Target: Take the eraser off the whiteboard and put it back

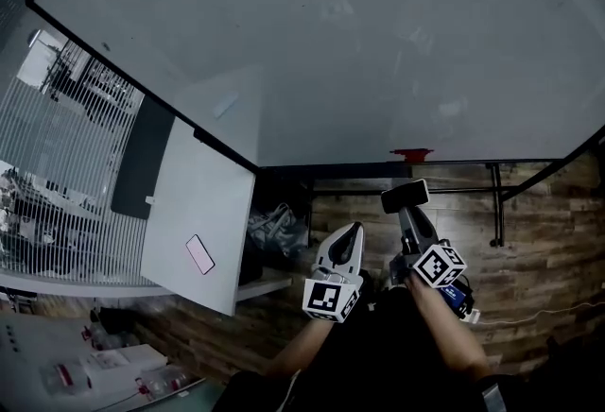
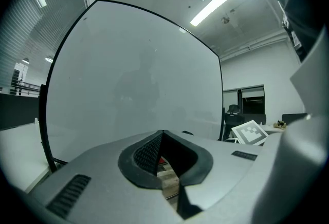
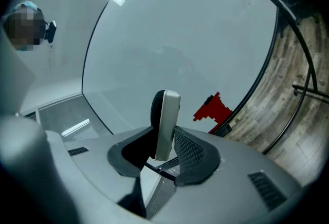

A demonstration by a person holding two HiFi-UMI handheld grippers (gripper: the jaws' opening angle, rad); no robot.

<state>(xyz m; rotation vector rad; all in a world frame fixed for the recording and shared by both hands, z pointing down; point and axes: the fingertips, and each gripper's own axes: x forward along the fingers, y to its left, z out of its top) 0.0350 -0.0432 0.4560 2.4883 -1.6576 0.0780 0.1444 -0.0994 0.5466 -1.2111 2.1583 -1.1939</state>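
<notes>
The big whiteboard (image 1: 378,42) fills the top of the head view, its face blank. Below its lower edge my right gripper (image 1: 408,212) is shut on the eraser (image 1: 405,196), a slim block with a black felt side and a white back. In the right gripper view the eraser (image 3: 165,120) stands upright between the pads of the right gripper (image 3: 163,141), short of the whiteboard (image 3: 185,38). My left gripper (image 1: 356,229) hangs beside it to the left, shut with nothing in it. Its tips meet in the left gripper view (image 2: 163,135), facing the whiteboard (image 2: 133,79).
A red piece (image 1: 412,154) (image 3: 212,109) sits on the board's lower edge. The black stand legs (image 1: 494,202) rise from a wooden floor (image 1: 548,240). To the left is a white desk (image 1: 194,212) with a phone (image 1: 199,254), and bags (image 1: 276,229) lie under it.
</notes>
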